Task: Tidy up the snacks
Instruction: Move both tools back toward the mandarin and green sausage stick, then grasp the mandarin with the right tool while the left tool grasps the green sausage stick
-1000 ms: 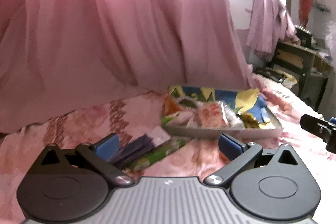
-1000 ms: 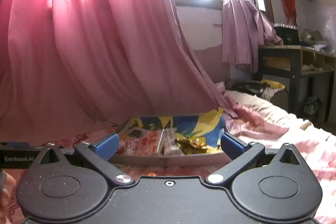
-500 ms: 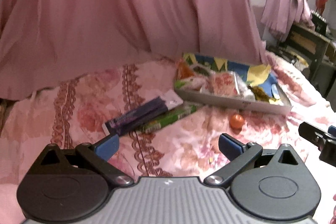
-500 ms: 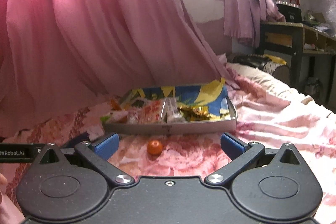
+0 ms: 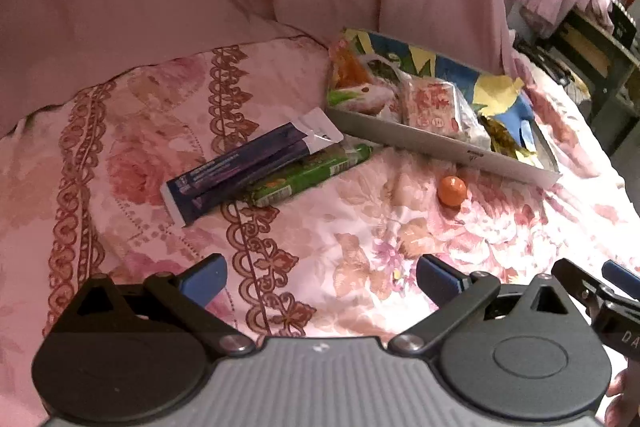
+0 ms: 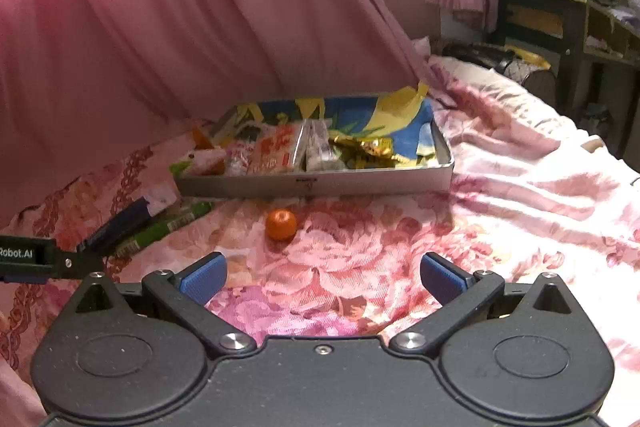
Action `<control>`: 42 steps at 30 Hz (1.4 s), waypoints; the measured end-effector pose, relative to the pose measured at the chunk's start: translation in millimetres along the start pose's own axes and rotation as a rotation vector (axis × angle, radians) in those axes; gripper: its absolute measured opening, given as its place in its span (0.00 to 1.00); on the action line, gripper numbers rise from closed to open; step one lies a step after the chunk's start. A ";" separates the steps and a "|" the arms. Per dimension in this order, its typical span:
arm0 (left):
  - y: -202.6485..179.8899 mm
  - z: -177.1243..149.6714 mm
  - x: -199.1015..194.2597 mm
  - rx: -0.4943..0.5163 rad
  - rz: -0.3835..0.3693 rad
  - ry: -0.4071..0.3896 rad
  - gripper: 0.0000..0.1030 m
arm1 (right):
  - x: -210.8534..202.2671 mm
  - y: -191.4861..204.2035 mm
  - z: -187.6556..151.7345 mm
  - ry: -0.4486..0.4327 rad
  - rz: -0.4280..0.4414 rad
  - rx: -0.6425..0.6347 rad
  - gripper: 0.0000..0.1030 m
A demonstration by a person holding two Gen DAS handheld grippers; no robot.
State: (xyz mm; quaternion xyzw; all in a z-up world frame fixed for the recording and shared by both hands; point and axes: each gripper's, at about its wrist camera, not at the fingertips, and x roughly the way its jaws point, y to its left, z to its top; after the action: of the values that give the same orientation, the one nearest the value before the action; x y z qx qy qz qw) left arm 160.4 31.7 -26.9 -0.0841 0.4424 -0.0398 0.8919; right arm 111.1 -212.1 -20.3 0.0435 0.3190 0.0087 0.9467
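While jaws gape empty on both sides: three snacks left outside the tray [image 6: 316, 183].

Left gripper [image 5: 322, 279] and right gripper [image 6: 323, 277] both spread wide, clamped on nothing, hovering low over the floral bedspread [image 6: 500, 195]. Nearest to the right: orange ball [image 6: 281, 224], just before the tray's front wall. Best taken from above, jaws centred, closed gently; round, likely to roll on soft cloth. Then lifted clear over the wall, dropped into the bare blue-yellow corner. Further left: purple pack [image 5: 248, 167] lying across green pack [image 5: 312, 177], touching; top one first. Tray's left half crowded with wrappers. Pink curtain [image 6: 180, 19] close behind, nothing blocking the approach.
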 end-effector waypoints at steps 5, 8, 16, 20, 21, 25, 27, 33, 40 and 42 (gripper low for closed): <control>5.8 17.4 16.3 0.010 0.008 0.015 1.00 | 13.4 4.6 3.4 0.042 0.010 -0.045 0.99; 9.3 27.4 27.2 0.027 0.003 0.030 1.00 | 21.5 8.4 5.2 0.062 0.018 -0.079 0.99; 18.3 41.3 55.7 0.073 -0.101 0.146 1.00 | 47.3 18.6 16.6 0.100 0.113 -0.245 0.99; 19.9 45.0 68.8 0.077 -0.149 0.183 1.00 | 63.7 19.5 25.7 0.099 0.171 -0.351 0.99; 19.7 46.5 72.2 0.085 -0.151 0.185 1.00 | 69.3 18.5 27.7 0.097 0.180 -0.368 0.99; 21.0 54.7 89.0 0.150 -0.145 0.177 1.00 | 92.2 9.9 34.2 0.092 0.220 -0.341 0.99; 21.6 58.6 99.2 0.172 -0.125 0.183 0.99 | 104.4 6.1 36.5 0.102 0.238 -0.299 0.98; 25.2 62.7 120.6 0.176 -0.146 0.227 0.99 | 131.6 4.8 38.2 0.146 0.270 -0.239 0.86; 22.3 63.7 122.5 0.217 -0.147 0.224 0.92 | 154.3 8.8 35.6 0.165 0.278 -0.212 0.73; 22.0 63.7 122.1 0.229 -0.138 0.219 0.88 | 159.5 8.7 35.7 0.169 0.287 -0.191 0.67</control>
State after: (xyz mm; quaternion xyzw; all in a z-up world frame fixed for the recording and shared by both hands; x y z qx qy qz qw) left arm 285.0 42.9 -88.7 -0.0074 0.5228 -0.1602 0.8372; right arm 259.9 -199.1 -87.4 -0.0025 0.3857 0.1773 0.9054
